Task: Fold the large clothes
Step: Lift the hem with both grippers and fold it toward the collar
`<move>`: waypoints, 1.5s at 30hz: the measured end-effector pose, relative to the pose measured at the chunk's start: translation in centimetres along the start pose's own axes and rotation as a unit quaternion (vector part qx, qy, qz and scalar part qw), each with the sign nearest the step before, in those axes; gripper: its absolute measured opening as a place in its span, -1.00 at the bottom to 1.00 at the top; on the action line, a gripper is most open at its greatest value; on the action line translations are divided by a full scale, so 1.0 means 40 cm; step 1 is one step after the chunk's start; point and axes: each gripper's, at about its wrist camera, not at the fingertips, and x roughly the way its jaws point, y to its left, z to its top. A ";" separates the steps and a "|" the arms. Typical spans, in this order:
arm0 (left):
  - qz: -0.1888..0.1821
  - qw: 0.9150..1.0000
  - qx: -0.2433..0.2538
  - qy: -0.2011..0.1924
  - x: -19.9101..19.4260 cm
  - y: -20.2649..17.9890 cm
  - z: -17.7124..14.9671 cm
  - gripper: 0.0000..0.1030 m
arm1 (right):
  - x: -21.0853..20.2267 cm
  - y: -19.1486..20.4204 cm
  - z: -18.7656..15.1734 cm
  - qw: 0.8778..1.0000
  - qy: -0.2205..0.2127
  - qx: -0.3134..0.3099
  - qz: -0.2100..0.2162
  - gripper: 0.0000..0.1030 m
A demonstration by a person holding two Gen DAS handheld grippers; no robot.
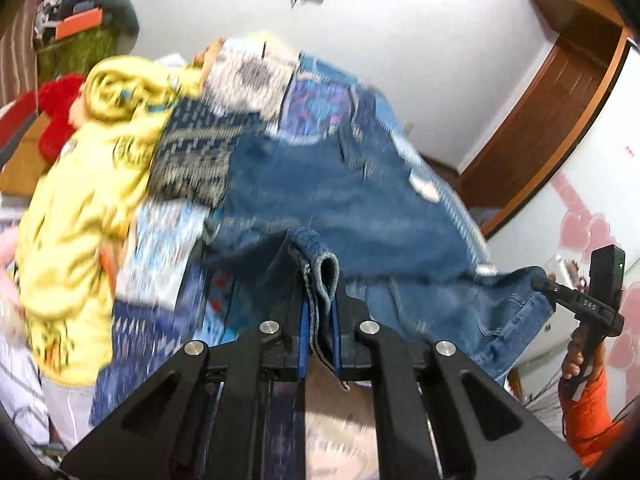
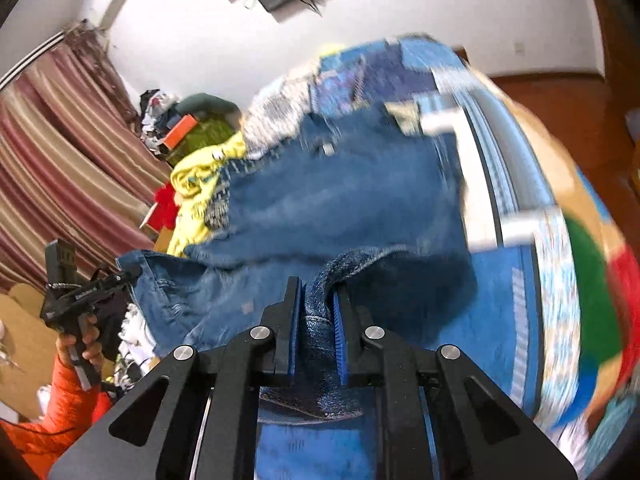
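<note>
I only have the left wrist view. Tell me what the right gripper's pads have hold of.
Observer: The right gripper is shut on a bunched fold of the blue denim jeans, pinched between its blue pads.
Operator: Report what lies right of the jeans there.
Observer: The patterned blue bedspread, then a blurred green and red rounded object.
Operator: Check my left gripper from that side.
Observer: The left gripper grips the jeans' other corner; a hand in an orange sleeve holds it.
</note>
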 end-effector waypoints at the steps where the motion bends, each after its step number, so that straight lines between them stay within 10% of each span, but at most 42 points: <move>1: -0.004 1.000 -0.001 -0.008 0.007 -0.002 0.032 -0.85 | 0.004 0.006 0.020 1.000 -0.007 -0.008 -0.003 -0.75; 15: 0.033 0.997 -0.047 -0.043 0.281 0.109 0.371 -0.86 | 0.225 -0.113 0.381 0.995 -0.065 0.012 -0.071 -0.76; 25: 0.091 0.993 -0.056 0.040 0.590 0.199 0.369 -0.85 | 0.449 -0.291 0.382 0.993 0.015 0.083 -0.086 -0.76; 36: 0.144 0.987 0.018 0.069 0.649 0.158 0.365 -0.76 | 0.453 -0.324 0.384 0.993 0.054 0.073 -0.070 -0.75; 39: 0.151 0.987 0.030 0.054 0.600 0.140 0.386 -0.45 | 0.430 -0.304 0.397 0.993 0.054 0.050 -0.087 -0.75; 41: 0.175 0.983 0.046 0.026 0.554 0.121 0.405 0.10 | 0.409 -0.294 0.406 0.993 0.043 0.041 -0.098 -0.75; 45: 0.179 0.982 0.065 -0.018 0.462 0.087 0.440 0.29 | 0.375 -0.258 0.427 0.992 0.029 0.014 -0.125 -0.76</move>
